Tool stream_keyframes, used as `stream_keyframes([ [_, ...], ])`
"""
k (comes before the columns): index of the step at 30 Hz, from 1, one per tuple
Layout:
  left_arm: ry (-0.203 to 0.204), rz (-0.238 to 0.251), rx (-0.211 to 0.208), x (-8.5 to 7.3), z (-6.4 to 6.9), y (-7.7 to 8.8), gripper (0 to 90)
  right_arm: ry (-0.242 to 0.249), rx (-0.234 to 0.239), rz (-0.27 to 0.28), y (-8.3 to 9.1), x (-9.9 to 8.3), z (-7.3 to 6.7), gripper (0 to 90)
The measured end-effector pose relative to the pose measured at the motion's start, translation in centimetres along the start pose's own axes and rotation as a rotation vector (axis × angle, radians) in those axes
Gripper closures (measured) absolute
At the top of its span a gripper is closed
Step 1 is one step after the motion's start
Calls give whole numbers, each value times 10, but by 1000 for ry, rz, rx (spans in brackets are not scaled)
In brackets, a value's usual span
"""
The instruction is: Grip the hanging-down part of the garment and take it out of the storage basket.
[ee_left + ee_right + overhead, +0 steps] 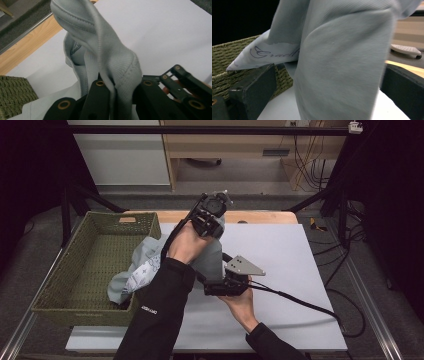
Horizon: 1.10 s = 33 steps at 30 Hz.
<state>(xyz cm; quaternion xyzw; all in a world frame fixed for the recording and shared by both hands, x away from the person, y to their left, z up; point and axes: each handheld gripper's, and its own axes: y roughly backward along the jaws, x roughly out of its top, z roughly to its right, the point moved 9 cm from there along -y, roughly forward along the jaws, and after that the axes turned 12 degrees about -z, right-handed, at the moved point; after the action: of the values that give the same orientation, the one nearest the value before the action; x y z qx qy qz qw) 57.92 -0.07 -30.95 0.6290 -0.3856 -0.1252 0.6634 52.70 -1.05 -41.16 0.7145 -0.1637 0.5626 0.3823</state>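
Pale grey knit garment [150,265] with a printed script logo runs diagonally, frame centre down-left into the green woven basket [65,285] at left, its upper end lifted. Left gripper [212,217], top centre, has its jaws clamped on a ribbed hem fold. Right gripper [227,282], just below, has its jaws apart, fabric hanging between them. White tabletop sheet [280,255] underneath.

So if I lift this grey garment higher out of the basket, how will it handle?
Probably floppy: the grey garment drapes in soft folds from the left gripper over the basket rim. It looks light, hanging from a single pinch. Its trailing end may drag or snag on the woven rim. The right gripper has cloth hanging between open fingers.
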Motion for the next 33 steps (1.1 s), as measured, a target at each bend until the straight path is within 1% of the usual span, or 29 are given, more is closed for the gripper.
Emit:
stream_keyframes([
  [1,-2,0,0,0,0,0,826,17,4,3,-3,0,0,28],
  [2,-5,0,-2,0,1,0,827,-5,13,-13,-4,0,-2,32],
  [4,-11,-5,2,-1,0,1,827,-17,21,-20,-9,0,-4,44],
  [5,-5,-2,0,0,0,0,827,1,15,-17,-12,1,-2,54],
  [7,-6,-3,0,-1,0,0,826,-14,25,-30,-16,0,-4,68],
  [8,-8,-2,-1,-1,0,0,826,30,12,-17,-20,2,-2,92],
  [9,-7,-2,0,0,0,0,826,30,12,-17,-20,2,-2,92],
  [10,-7,-3,0,0,1,0,827,-13,35,-19,-22,3,-6,121],
  [11,-7,-5,1,0,1,-1,826,-28,50,-31,-24,3,-7,161],
  [12,-9,-6,0,0,1,-1,826,-28,50,-31,-24,3,-7,161],
  [13,-9,-5,-1,0,1,-1,826,-21,38,-37,-27,3,-6,189],
  [14,-9,-5,-1,0,1,-1,827,-13,47,-33,-28,3,-6,219],
  [16,-7,-7,0,0,1,-2,827,-26,52,-41,-31,3,-7,293],
  [17,-17,-15,3,-1,0,-2,827,-33,59,-39,-32,4,-8,332],
  [18,-6,-5,0,0,1,-2,827,-31,71,-37,-32,4,-9,368],
  [19,-9,-8,3,0,1,-2,827,-20,74,-35,-32,4,-9,420],
  [20,-8,-8,2,0,1,-2,827,-27,79,-37,-33,4,-9,455],
  [21,-9,-8,2,0,1,-2,827,-45,92,-36,-33,5,-10,503],
  [22,-8,-7,1,0,1,-2,827,-43,94,-52,-32,4,-9,628],
  [23,-7,-7,1,-1,1,-2,827,-43,94,-52,-32,4,-9,628],
  [26,-8,-7,0,-1,1,-1,827,-61,105,-65,-30,5,-10,775],
  [27,-11,-9,1,-1,1,-1,827,-42,112,-58,-29,6,-9,819],
  [28,-13,-9,0,-1,1,0,827,-52,111,-71,-28,5,-9,841],
  [30,-13,-4,-1,-1,1,0,827,-56,102,-77,-27,5,-9,847],
  [31,-12,-2,-1,-1,1,1,827,-44,90,-80,-26,5,-9,853],
  [32,-11,1,-1,-1,1,2,827,-23,88,-78,-24,5,-8,856],
  [33,-12,3,0,-1,1,2,827,-16,83,-80,-22,6,-7,858],
])
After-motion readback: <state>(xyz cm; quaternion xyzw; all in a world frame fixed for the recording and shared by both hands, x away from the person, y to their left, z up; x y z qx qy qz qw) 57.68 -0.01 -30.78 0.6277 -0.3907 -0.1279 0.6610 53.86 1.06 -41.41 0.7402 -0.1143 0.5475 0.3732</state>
